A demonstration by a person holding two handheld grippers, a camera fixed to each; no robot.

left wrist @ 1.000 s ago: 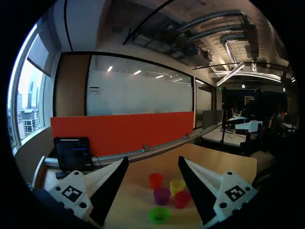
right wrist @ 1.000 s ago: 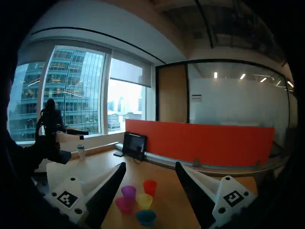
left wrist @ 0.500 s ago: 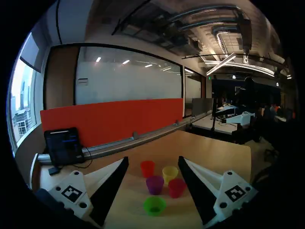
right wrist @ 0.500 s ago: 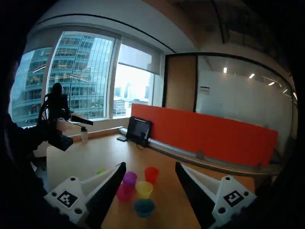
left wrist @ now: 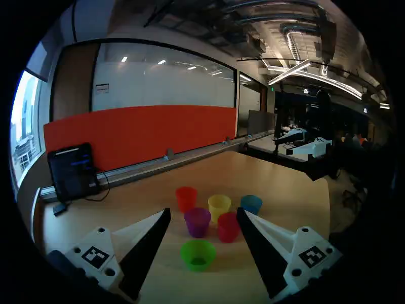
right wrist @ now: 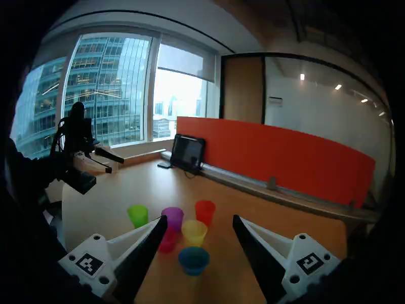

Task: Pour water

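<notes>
Several small plastic cups stand in a cluster on the wooden table [left wrist: 288, 187]. In the left gripper view I see orange-red [left wrist: 186, 197], yellow [left wrist: 219, 206], blue [left wrist: 251, 203], purple [left wrist: 197, 221], pink [left wrist: 228, 226] and green [left wrist: 198, 254] cups. My left gripper [left wrist: 202, 210] hangs open above and short of them. In the right gripper view the green cup [right wrist: 137, 215] is at the left and the blue cup [right wrist: 193, 260] is nearest. The pink cup [right wrist: 167, 243] is partly behind a finger. My right gripper [right wrist: 199, 218] is open and holds nothing. No water vessel is in sight.
A dark tablet [left wrist: 73, 172] [right wrist: 187, 152] leans against the orange partition [left wrist: 142, 129] at the table's back edge. The other gripper, held in a dark-sleeved hand, shows far off at the right [left wrist: 306, 147] and at the left [right wrist: 83, 157]. Windows lie beyond.
Both cameras have tipped downward and the cups sit higher in each view. The blue cup came into the left gripper view, the green cup into the right. Both grippers stayed open.
</notes>
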